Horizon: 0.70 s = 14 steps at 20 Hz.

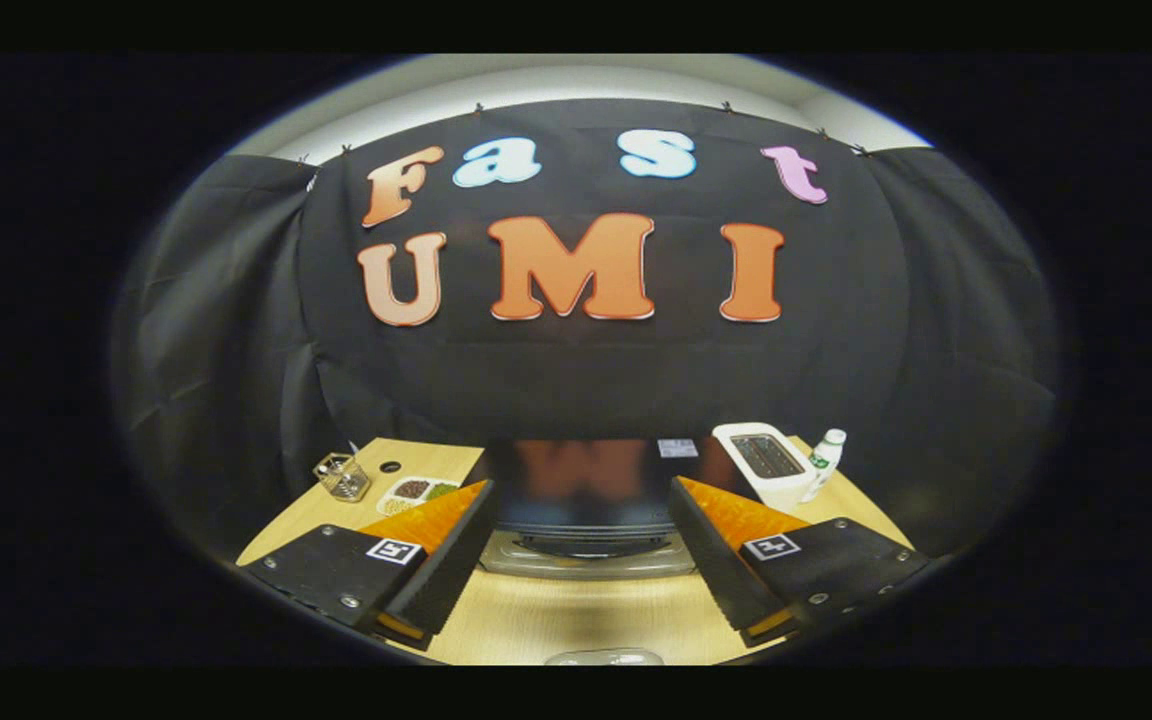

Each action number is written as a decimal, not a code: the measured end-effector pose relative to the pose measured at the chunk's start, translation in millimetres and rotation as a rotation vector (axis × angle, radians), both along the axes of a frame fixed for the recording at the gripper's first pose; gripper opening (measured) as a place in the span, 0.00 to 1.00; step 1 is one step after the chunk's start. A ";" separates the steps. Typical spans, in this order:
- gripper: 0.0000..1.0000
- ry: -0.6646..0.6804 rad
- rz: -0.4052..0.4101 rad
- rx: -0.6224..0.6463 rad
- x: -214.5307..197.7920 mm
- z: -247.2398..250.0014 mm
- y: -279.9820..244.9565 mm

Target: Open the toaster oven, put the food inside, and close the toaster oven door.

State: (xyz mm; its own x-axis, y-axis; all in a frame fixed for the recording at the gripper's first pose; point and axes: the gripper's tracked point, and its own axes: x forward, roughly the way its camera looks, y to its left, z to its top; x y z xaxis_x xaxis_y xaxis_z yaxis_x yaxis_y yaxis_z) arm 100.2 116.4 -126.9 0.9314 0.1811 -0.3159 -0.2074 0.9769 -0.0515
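Toaster oven (586,500): dark, glossy-topped box on the wooden table (556,620), straight ahead of the gripper and seen between its two fingers. Its door faces the gripper; a pale front panel with a dark curved handle (586,545) runs along the near lower edge. The door looks closed, though the steep downward angle hides its glass. Whether food lies inside cannot be told, so the scene fits either a closed, unloaded oven or a loaded one with the door shut again.

Gripper (581,560): fingers spread wide, nothing held; they flank the oven front, with the handle in the gap just ahead of them.

Pale rounded object (604,657): nearest item, at the table's near edge below the fingers; too little shows to name it.

Divided dish (416,491): far left of the oven, holding dark, green and pale contents, possibly the food.

Clear container (342,477): further left, beside the dish.

White pop-up toaster (768,463): far right, against the oven's right side.

Small bottle (824,462): white cap, green label, just right of the toaster.

Handling note: should the handle be the target, a centred approach with both fingers squarely on the bar, then a pull along the door's hinge arc, looks safest; the light oven may slide.
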 end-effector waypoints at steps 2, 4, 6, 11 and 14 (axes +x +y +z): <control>1.00 -0.031 -0.003 0.004 -6.4 29.7 -0.5; 1.00 -0.059 0.001 0.016 -13.8 55.4 1.8; 1.00 -0.076 0.007 0.016 -22.6 73.7 1.3; 1.00 -0.117 -0.002 0.065 -39.7 108.5 0.8; 1.00 -0.114 -0.002 0.044 -47.8 103.9 2.3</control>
State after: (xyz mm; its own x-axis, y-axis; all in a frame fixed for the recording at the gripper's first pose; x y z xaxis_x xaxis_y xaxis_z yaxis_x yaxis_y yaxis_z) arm 52.4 118.7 -23.0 0.9610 0.1910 -0.1999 -0.2011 0.9791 -0.0316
